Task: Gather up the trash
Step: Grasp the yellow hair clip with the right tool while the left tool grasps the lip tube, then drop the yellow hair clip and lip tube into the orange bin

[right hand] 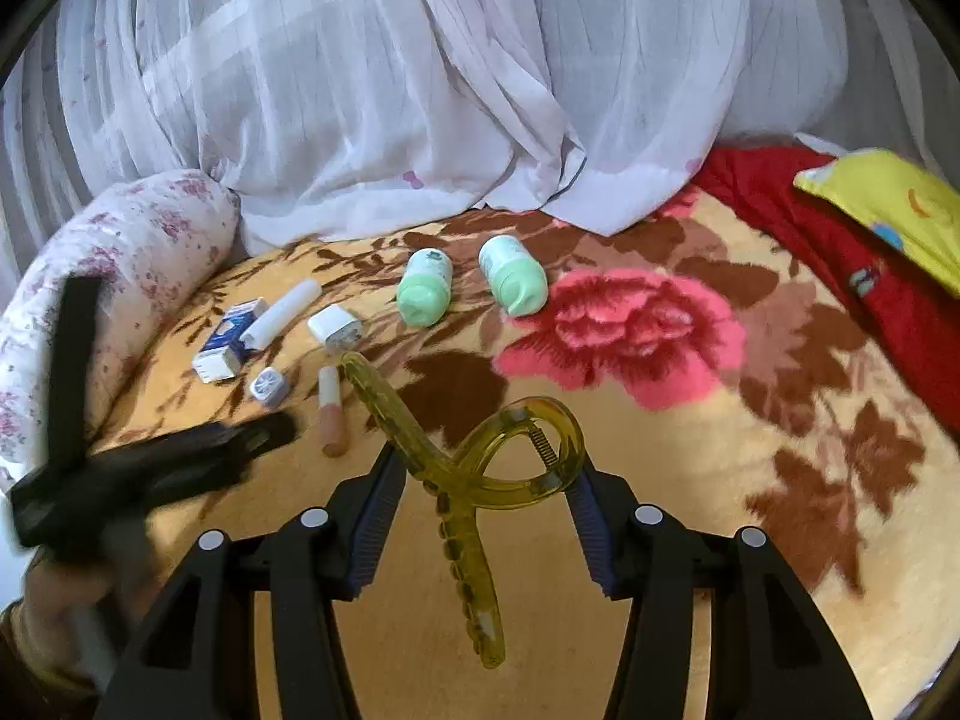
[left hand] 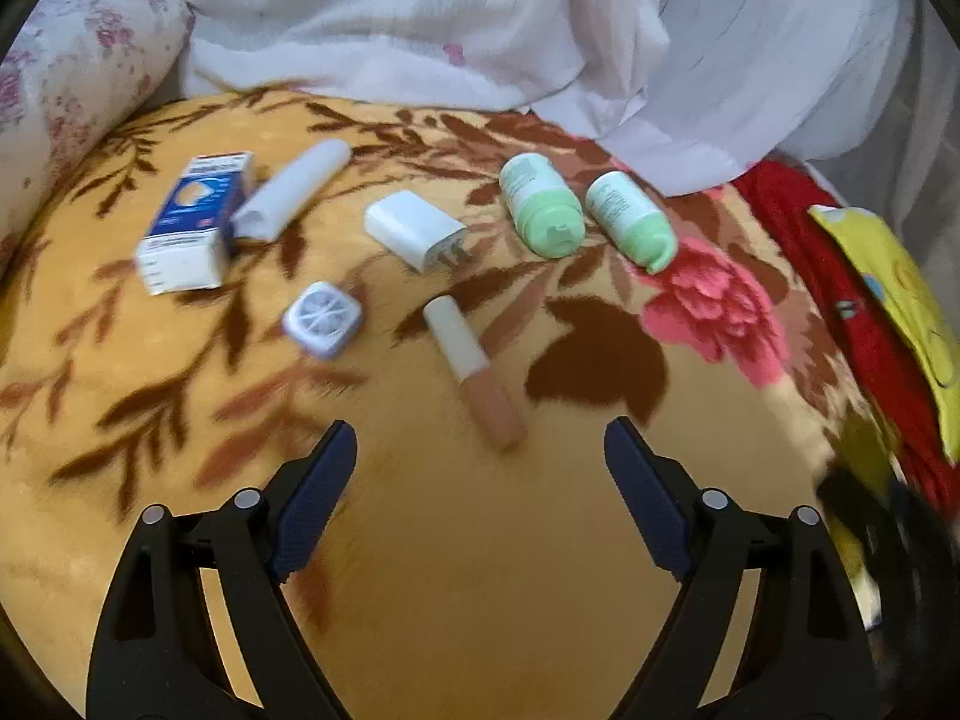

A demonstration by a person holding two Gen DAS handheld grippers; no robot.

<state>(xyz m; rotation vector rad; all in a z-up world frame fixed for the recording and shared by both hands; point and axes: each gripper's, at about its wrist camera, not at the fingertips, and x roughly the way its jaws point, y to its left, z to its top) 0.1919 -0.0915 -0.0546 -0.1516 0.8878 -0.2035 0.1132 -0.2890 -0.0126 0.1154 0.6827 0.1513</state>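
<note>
Small items lie on a floral blanket (left hand: pixel 480 570): a blue-and-white box (left hand: pixel 189 222), a white tube (left hand: pixel 294 189), a white charger plug (left hand: pixel 417 231), a small lilac square case (left hand: pixel 324 318), a pink lip-gloss tube (left hand: pixel 474 372) and two green bottles (left hand: pixel 540 204) (left hand: pixel 630 219). My left gripper (left hand: pixel 480 450) is open and empty, just short of the lip-gloss tube. My right gripper (right hand: pixel 486 468) is shut on a yellow-green hair claw clip (right hand: pixel 474 480) held above the blanket. The left gripper shows blurred in the right wrist view (right hand: pixel 150 462).
A floral bolster pillow (left hand: pixel 72 78) lies at the left. White sheer curtain fabric (left hand: pixel 480 24) drapes along the back. A red cloth (left hand: pixel 840 276) and a yellow cushion (left hand: pixel 900 300) lie at the right.
</note>
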